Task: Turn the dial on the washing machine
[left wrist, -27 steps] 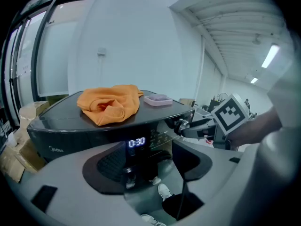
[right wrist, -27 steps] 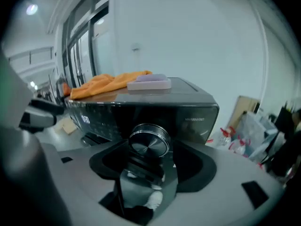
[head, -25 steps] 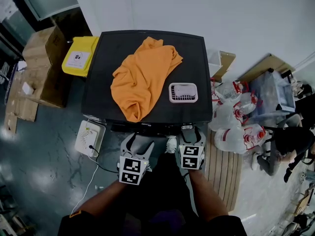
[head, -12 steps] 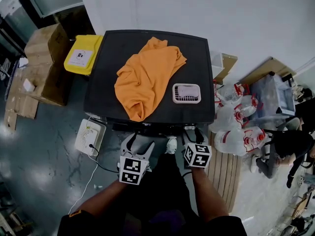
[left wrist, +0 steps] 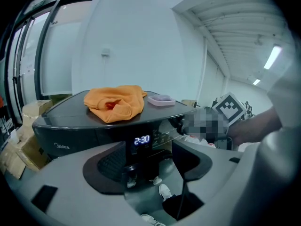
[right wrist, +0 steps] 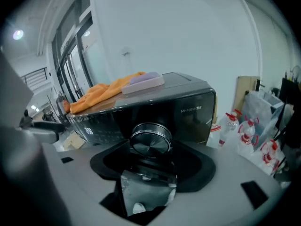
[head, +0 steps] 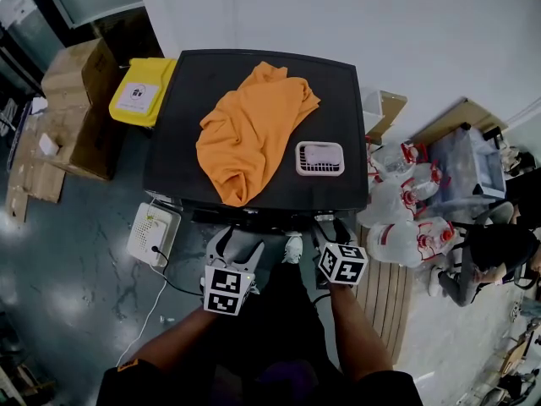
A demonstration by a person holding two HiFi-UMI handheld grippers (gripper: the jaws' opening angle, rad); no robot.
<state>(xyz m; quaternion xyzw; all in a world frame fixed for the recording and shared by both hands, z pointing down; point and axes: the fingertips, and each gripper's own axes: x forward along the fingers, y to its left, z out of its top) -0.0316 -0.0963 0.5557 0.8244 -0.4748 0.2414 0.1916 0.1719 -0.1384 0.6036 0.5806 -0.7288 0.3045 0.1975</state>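
Observation:
The black washing machine (head: pixel 338 108) fills the middle of the head view, with an orange cloth (head: pixel 254 129) and a pink soap dish (head: pixel 319 157) on its lid. Its silver dial (right wrist: pixel 150 138) sits on the front panel, hidden in the head view by the lid's front edge. My right gripper (right wrist: pixel 153 157) is shut on the dial, one black pad on each side of it, and stands rolled at the machine's front right (head: pixel 331 224). My left gripper (left wrist: pixel 150 166) hangs open and empty before the lit display (left wrist: pixel 141 140), and it shows left of the right one in the head view (head: pixel 234 238).
A yellow bin (head: pixel 139 96) and cardboard boxes (head: pixel 72 108) stand left of the machine. A white box (head: pixel 152 235) with a cable lies on the floor at the front left. Plastic bags with bottles (head: pixel 397 210), a wooden pallet (head: pixel 385 290) and a seated person (head: pixel 490 252) are to the right.
My right gripper has rolled about its own axis at the dial, its marker cube now tilted. The left gripper has stayed still.

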